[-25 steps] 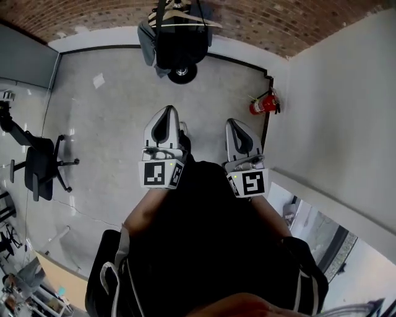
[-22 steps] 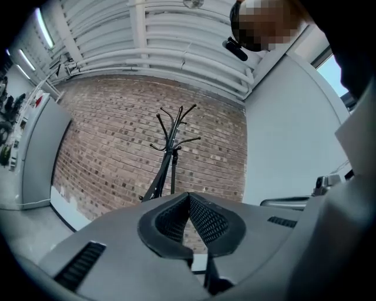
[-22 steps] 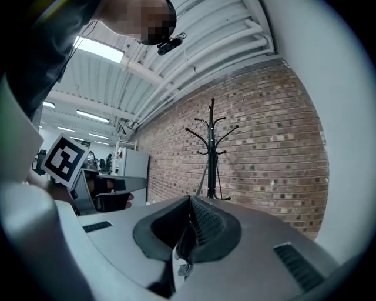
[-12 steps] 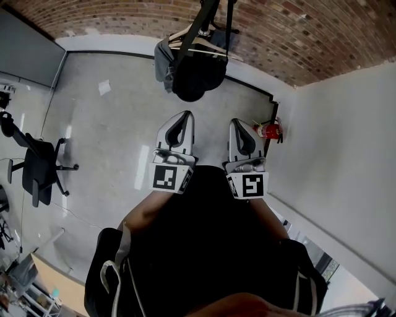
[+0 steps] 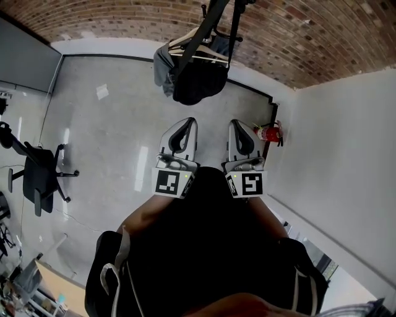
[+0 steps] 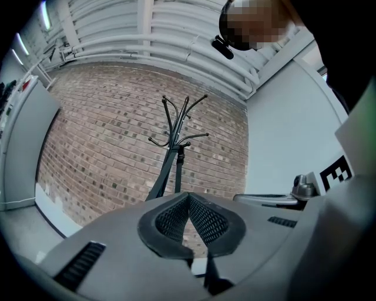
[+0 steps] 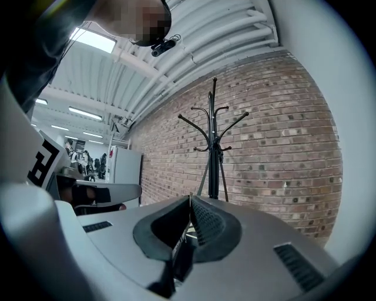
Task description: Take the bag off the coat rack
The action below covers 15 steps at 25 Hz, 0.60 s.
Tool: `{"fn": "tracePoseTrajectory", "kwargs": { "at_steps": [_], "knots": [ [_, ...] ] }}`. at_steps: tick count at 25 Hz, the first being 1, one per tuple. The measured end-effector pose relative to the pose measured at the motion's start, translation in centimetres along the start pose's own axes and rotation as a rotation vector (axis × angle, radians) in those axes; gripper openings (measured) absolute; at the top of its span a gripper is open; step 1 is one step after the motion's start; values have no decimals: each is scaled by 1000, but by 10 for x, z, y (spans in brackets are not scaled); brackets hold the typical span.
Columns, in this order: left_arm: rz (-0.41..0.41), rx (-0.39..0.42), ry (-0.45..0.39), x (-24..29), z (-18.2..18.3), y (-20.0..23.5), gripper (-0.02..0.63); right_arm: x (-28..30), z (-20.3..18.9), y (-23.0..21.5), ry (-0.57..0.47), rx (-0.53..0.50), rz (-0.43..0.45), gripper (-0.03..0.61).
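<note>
Firstly, the closed, empty left gripper (image 5: 184, 124) and right gripper (image 5: 240, 125) should be opened near the bag (image 5: 198, 82) on the coat rack (image 5: 214, 17).

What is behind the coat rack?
A brick wall stands behind the coat rack. The left tongs and right tongs hide the rack's foot and the wall behind it in their views.

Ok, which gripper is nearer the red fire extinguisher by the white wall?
Right. The right gripper has the red fire extinguisher just off its outer side; the left gripper is farther, beyond the right one.
</note>
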<state>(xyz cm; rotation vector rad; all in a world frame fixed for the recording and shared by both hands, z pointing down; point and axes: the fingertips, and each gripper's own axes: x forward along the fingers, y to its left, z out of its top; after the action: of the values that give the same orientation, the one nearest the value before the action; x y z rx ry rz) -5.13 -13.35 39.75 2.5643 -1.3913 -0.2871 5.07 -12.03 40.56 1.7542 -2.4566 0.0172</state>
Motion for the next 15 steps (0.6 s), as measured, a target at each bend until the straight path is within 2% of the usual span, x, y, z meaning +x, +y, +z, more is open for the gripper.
{"fn": "tracePoseTrajectory", "kwargs": {
  "at_steps": [4,10,15],
  "knots": [
    [-9,-7,22,9,-7,9,18,15,2,-2,-21,-2,3,21],
    [-4,61,58,29,-5,8,18,20,-2,-16,-26,60,-2,20],
    [45,54,45,36,2,7,18,28,4,-21,-43,74,36,20]
  ]
}}
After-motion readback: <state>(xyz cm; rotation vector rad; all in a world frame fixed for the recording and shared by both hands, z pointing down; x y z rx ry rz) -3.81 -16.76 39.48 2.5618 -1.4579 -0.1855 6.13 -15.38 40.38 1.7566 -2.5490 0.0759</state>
